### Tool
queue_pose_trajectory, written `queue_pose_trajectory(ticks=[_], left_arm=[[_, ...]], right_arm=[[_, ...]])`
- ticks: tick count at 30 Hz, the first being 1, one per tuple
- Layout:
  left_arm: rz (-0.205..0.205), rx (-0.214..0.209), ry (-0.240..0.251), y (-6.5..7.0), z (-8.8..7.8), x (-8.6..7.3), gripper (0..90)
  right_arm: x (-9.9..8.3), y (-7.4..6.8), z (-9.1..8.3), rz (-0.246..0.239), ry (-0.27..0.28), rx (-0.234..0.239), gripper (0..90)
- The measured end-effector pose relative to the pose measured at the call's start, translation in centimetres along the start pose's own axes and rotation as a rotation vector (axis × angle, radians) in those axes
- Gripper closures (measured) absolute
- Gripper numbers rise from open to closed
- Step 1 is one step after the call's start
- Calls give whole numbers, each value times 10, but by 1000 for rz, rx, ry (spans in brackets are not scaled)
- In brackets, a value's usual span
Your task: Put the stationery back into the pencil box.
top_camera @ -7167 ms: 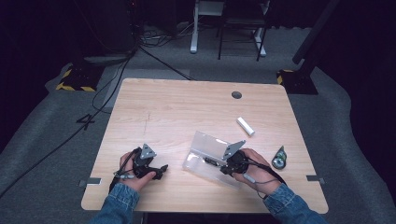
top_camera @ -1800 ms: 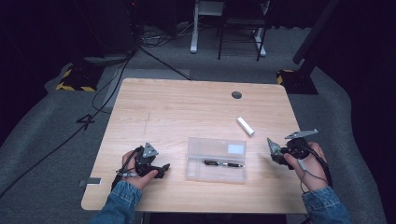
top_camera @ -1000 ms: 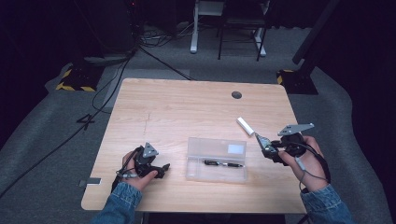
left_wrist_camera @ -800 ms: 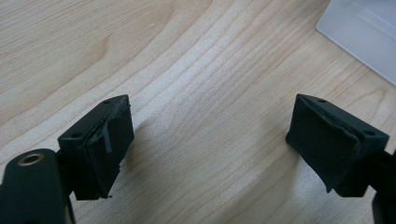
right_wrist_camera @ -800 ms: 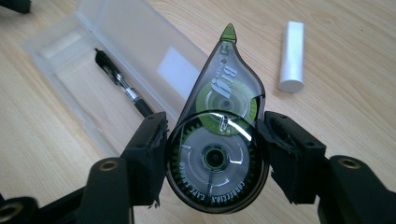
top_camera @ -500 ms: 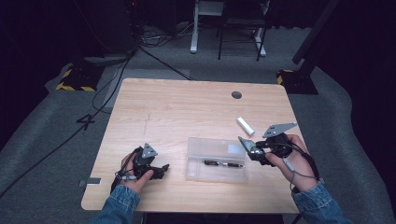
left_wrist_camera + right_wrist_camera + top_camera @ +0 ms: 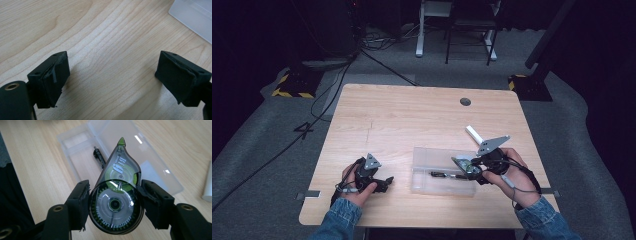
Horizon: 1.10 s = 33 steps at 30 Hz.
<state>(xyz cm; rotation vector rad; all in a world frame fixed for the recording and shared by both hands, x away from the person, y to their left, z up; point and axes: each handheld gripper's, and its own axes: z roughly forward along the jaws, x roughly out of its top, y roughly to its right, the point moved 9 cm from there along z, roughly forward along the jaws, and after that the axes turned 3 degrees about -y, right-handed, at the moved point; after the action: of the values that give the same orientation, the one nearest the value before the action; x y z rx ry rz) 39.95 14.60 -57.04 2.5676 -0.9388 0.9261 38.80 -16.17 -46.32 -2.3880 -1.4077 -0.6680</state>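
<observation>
A clear plastic case (image 7: 432, 159) lies open on the wooden table, with a black pen (image 7: 442, 175) inside. My right gripper (image 7: 472, 170) is shut on a smoky, green-tipped correction tape roller (image 7: 460, 162) and holds it over the case's right end. In the right gripper view the pads of that gripper (image 7: 115, 202) press on the roller (image 7: 120, 170) from both sides, its tip pointing over the case (image 7: 155, 170) and pen (image 7: 99, 157). My left gripper (image 7: 384, 182) rests low at the table's front left. Its jaws (image 7: 112, 80) have just been opening, with nothing between them.
A white stick (image 7: 473, 134) lies just behind the case's right end, also at the edge of the right gripper view (image 7: 207, 185). A dark round hole (image 7: 465, 101) sits near the table's far edge. A corner of the case (image 7: 195, 15) shows beyond the left jaws.
My right gripper has carried the correction tape roller leftward, from right of the case to above its right end. The left hand has stayed where it was.
</observation>
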Motion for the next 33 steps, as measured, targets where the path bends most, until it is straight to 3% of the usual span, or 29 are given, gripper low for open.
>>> queue_pose_trajectory(ticks=[10, 33], left_arm=[[0, -4, -1, 0, 0, 0, 108], [1, -4, -1, 0, 0, 0, 107]], right_arm=[[-4, -11, 20, -77, -57, 66, 420], [-17, -20, 49, -91, -148, 154, 420]])
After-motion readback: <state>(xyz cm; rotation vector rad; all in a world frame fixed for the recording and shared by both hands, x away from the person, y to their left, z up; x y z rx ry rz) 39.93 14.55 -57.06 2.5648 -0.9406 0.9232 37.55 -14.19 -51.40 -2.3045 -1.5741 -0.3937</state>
